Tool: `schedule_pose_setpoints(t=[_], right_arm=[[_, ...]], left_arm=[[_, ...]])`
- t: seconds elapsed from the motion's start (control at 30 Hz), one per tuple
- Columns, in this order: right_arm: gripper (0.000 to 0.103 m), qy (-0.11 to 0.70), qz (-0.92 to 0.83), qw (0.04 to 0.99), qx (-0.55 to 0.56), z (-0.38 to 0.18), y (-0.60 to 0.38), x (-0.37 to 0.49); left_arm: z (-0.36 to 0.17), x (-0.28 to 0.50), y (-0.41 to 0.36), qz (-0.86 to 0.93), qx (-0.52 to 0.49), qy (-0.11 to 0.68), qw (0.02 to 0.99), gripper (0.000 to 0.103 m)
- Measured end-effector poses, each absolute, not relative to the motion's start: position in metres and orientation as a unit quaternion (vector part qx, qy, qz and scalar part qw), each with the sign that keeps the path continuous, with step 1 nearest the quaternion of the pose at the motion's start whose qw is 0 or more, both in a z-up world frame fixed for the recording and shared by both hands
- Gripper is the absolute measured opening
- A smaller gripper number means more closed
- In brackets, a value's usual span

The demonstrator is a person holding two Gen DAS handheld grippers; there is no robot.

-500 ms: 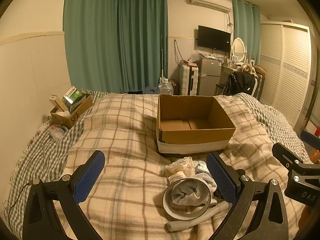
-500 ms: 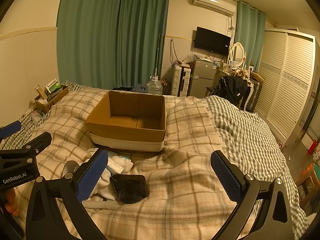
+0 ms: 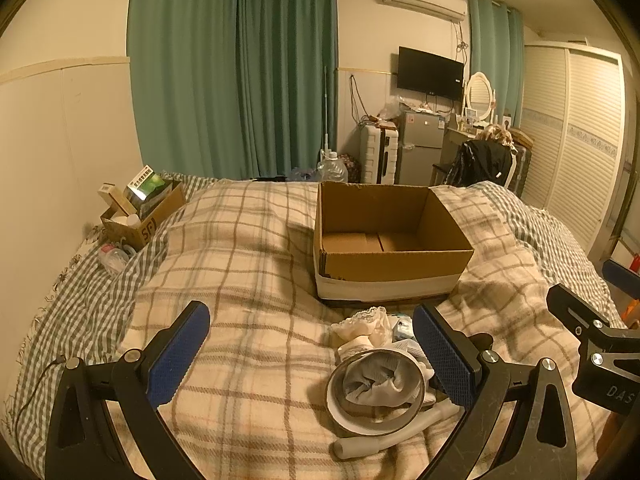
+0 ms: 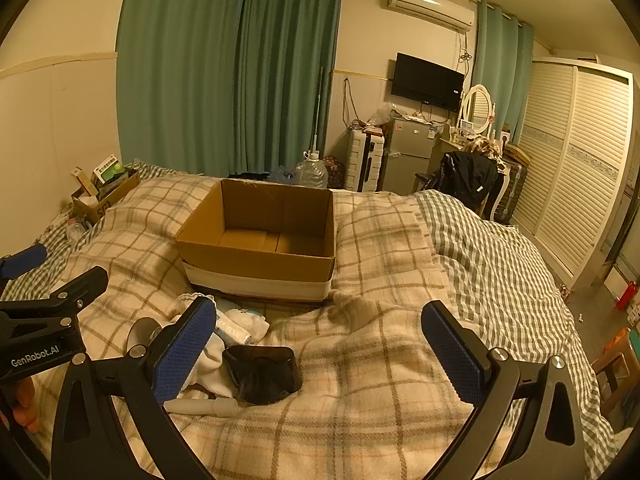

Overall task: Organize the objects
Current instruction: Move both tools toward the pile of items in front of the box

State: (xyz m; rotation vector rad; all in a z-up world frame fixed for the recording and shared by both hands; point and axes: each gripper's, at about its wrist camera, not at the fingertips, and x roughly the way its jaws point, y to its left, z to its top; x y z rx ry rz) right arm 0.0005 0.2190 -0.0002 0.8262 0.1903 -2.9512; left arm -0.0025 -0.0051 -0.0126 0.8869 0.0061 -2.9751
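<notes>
An open, empty cardboard box (image 3: 390,236) (image 4: 262,236) stands on the plaid blanket in the middle of the bed. In front of it lies a small pile: a round mirror with a white handle (image 3: 374,394), a grey cloth (image 3: 374,382) on the mirror, lacy white cloth (image 3: 366,326), a white packet (image 4: 240,324) and a black plastic object (image 4: 264,372). My left gripper (image 3: 310,354) is open and empty, just left of the pile. My right gripper (image 4: 320,350) is open and empty, to the right of the pile.
A small carton of boxes (image 3: 140,214) and a plastic bottle (image 3: 114,258) sit at the bed's left edge by the wall. Past the bed's foot stand a water jug (image 3: 332,168), suitcase, fridge (image 3: 422,150) and chair. A wardrobe (image 4: 576,168) lines the right side.
</notes>
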Motion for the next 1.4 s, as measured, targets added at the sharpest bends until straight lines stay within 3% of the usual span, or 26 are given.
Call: schedule_pose_setpoints(t=[0.87, 1.4], right_arm=[[0.103, 0.067, -0.961, 0.026, 0.268, 0.004, 0.219, 0.001], [0.103, 0.056, -0.944, 0.022, 0.323, -0.032, 0.231, -0.021]], left_arm=[[-0.02, -0.004, -0.005, -0.952, 0.306, 0.003, 0.022, 0.103], [-0.077, -0.024, 0.026, -0.913, 0.405, -0.003, -0.043, 0.103]])
